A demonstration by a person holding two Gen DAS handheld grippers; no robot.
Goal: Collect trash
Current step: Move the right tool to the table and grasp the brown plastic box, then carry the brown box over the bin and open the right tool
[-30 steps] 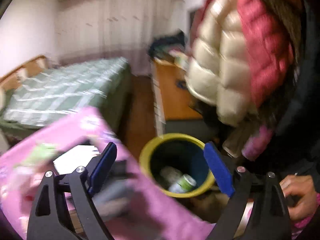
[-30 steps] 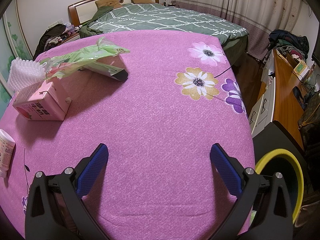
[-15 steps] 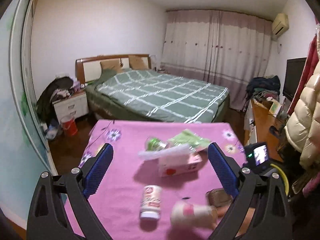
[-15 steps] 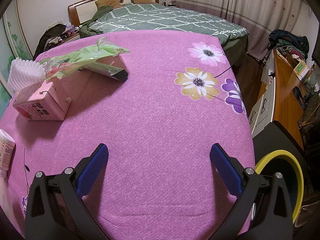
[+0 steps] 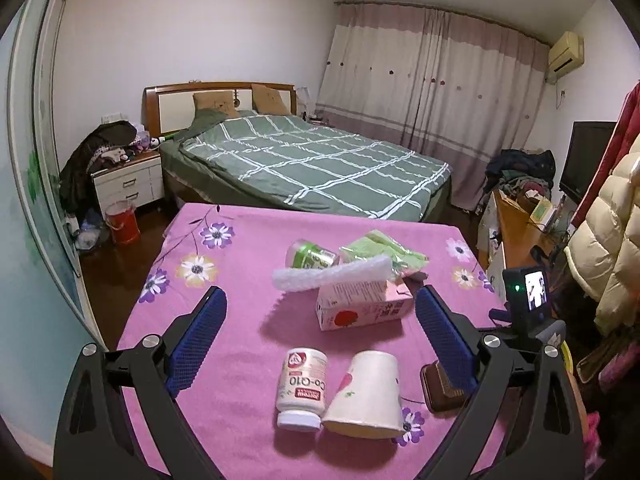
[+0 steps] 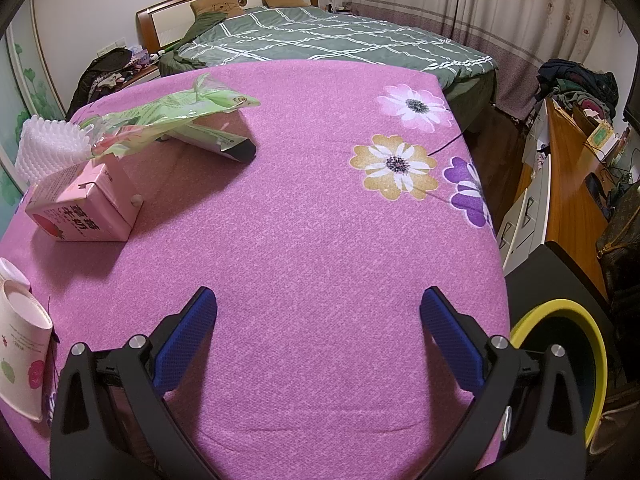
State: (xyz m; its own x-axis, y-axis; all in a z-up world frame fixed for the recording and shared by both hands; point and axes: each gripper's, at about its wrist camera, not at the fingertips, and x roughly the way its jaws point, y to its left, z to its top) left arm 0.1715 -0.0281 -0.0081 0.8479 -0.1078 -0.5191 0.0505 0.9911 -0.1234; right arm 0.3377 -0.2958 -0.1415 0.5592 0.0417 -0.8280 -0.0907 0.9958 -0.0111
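Trash lies on the pink flowered table (image 5: 224, 280): a white Co-Q10 bottle (image 5: 302, 388) on its side, a tipped paper cup (image 5: 366, 396), a pink milk carton (image 5: 364, 306) under white foam netting (image 5: 332, 276), a green can (image 5: 312, 255) and a green plastic wrapper (image 5: 384, 254). My left gripper (image 5: 320, 332) is open and empty, above the near table edge, with bottle and cup between its fingers. My right gripper (image 6: 318, 334) is open and empty over bare cloth. The carton (image 6: 84, 204), wrapper (image 6: 176, 112) and cup (image 6: 20, 364) lie to its left. The yellow-rimmed bin (image 6: 576, 360) stands at its lower right.
A brown wallet-like object (image 5: 442, 386) lies by my left gripper's right finger. The right gripper's camera unit (image 5: 526, 300) shows at the table's right edge. A green bed (image 5: 312, 168) lies beyond the table; a wooden desk (image 6: 572, 168) and hanging coats (image 5: 604, 232) are at right.
My left gripper has swung from over the bin at the table's right side back to face the table and its trash. The paper cup now shows at the right wrist view's left edge. The right gripper has not moved.
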